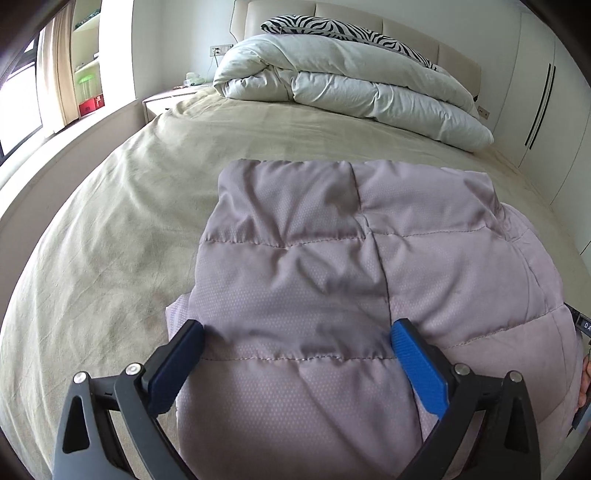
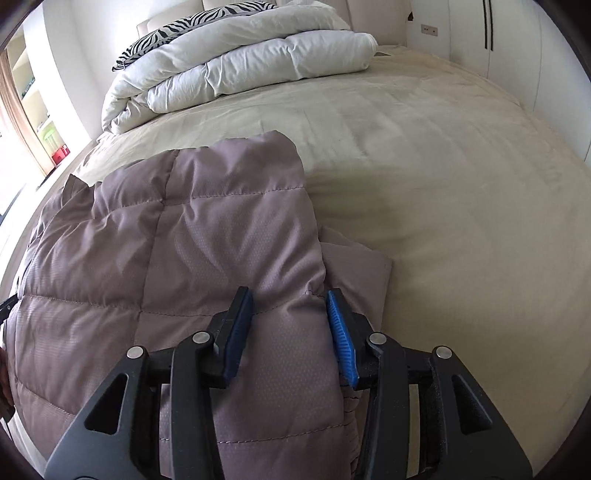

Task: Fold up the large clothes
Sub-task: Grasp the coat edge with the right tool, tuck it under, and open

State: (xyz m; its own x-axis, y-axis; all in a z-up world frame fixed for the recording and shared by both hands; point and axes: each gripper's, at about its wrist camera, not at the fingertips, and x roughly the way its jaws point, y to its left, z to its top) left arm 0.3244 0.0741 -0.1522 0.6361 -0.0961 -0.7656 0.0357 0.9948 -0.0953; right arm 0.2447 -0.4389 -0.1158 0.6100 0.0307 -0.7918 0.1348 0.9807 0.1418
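Observation:
A mauve quilted puffer garment [image 1: 332,266] lies folded on the beige bed sheet [image 1: 110,229]; it also shows in the right wrist view [image 2: 177,236]. My left gripper [image 1: 297,330] is wide open, its blue pads on either side of the garment's near left part, just above the fabric. My right gripper [image 2: 290,301] is open more narrowly, its blue pads straddling a ridge of the garment's right edge; I cannot tell if the pads press the fabric. A lower layer [image 2: 362,266] sticks out to the right of the folded top.
A white folded duvet [image 1: 351,85] and a zebra-print pillow [image 1: 332,27] lie at the head of the bed. A nightstand [image 1: 166,99] and a window stand to the left; white wardrobes [image 2: 517,44] line the right. Bare sheet [image 2: 461,184] stretches right of the garment.

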